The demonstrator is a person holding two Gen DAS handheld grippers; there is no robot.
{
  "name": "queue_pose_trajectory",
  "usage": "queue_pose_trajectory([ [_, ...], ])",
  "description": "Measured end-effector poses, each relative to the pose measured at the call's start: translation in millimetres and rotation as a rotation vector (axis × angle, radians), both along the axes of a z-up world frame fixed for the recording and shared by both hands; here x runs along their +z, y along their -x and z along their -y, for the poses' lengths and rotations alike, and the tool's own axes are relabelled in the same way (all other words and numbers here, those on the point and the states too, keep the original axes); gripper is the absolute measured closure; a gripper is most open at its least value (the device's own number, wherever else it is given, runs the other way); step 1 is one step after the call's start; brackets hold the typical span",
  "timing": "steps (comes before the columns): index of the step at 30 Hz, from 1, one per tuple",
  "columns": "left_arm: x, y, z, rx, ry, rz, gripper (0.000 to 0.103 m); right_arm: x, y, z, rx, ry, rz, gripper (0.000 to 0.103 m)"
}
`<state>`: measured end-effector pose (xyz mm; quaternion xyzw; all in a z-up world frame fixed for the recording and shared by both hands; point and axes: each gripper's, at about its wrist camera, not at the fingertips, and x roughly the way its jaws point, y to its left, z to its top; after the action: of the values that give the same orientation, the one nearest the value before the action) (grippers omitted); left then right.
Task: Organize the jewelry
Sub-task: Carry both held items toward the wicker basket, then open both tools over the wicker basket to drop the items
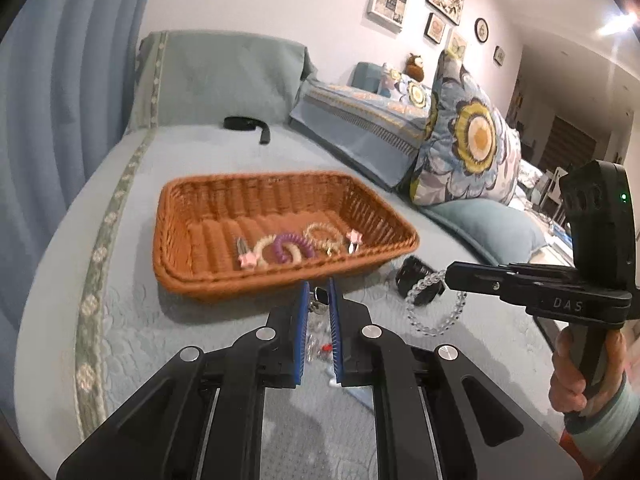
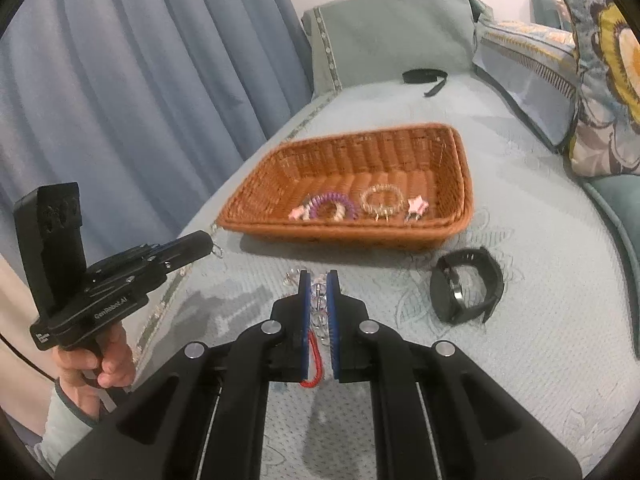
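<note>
A brown wicker basket (image 1: 192,216) (image 2: 456,184) sits on the light-blue bed cover. In it lie a purple coil hair tie (image 1: 286,246) (image 2: 332,202), a cream ring, a gold beaded bracelet (image 1: 322,236) (image 2: 382,200) and two pink star clips (image 1: 248,258) (image 2: 418,204). My left gripper (image 1: 319,292) is shut on a small dark metal charm (image 1: 321,294), just in front of the basket. My right gripper (image 2: 318,284) is shut on a clear beaded bracelet (image 1: 434,312) (image 2: 318,300), which hangs from it above the cover. A black watch (image 1: 418,280) (image 2: 466,290) lies right of the basket.
A black strap (image 1: 248,125) (image 2: 426,77) lies far back on the cover. Flowered pillows (image 1: 468,140) stand at the right. Blue curtains (image 2: 140,80) hang at the left. A red cord (image 2: 314,360) and small clear pieces (image 1: 316,340) lie under the grippers.
</note>
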<state>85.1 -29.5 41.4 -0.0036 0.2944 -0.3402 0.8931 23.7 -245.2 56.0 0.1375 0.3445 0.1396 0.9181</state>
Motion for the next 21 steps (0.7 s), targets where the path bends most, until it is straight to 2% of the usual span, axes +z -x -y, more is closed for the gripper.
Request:
queue_pose_trajectory([
  [6, 22, -22, 11, 0.007, -0.001, 0.05, 0.095, 30, -26, 3, -0.027, 0.023, 0.054, 0.097],
  [10, 26, -52, 18, 0.033, 0.027, 0.046, 0.095, 36, -66, -1, -0.028, 0.041, 0.057, 0.097],
  [16, 5, -96, 29, 0.082, 0.02, -0.005, 0.095, 15, -123, -10, 0.0, 0.069, 0.014, 0.097],
  [21, -21, -118, 36, 0.096, -0.005, -0.051, 0.095, -11, -154, -4, -0.034, 0.108, -0.042, 0.097],
])
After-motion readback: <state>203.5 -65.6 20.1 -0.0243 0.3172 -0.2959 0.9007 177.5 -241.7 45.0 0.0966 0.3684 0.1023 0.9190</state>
